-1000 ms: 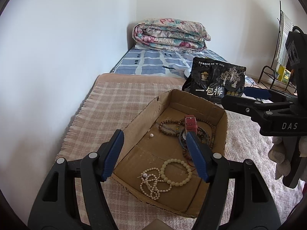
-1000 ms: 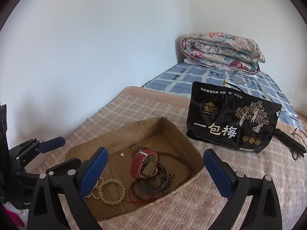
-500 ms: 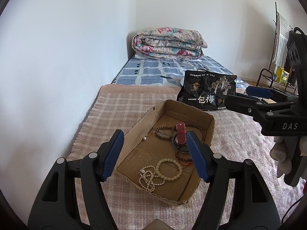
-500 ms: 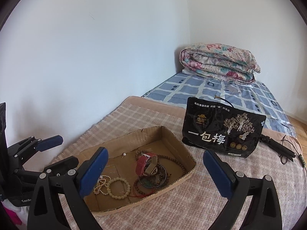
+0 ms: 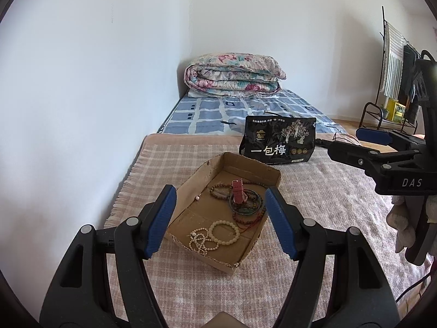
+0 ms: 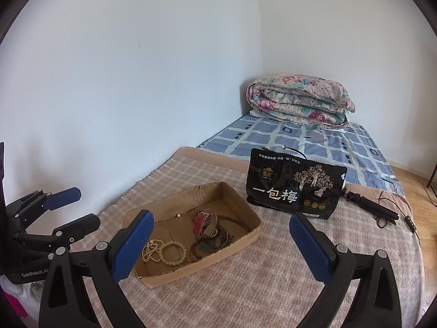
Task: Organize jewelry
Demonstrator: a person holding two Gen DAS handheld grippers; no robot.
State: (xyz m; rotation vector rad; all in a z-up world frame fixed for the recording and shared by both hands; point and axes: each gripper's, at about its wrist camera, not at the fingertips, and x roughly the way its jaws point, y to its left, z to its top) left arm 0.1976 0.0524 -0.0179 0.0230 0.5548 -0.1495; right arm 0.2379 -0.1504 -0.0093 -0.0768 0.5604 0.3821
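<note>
Both tongs have drawn back from the shallow brown cardboard tray (image 5: 273,170), which looks smaller and farther off than a second ago. It sits on the pink checked blanket (image 5: 174,158) covering the bed, holding a red-strapped watch (image 5: 238,191), cream bead bracelets (image 5: 224,228) and brown bead strands (image 5: 218,190). Left tongs (image 5: 220,220) and right tongs (image 6: 220,242) both gape wide, gripping nothing.

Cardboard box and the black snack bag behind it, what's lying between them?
Nothing: only bare plaid blanket separates the cardboard box from the black snack bag, clearest in the right wrist view.
</note>
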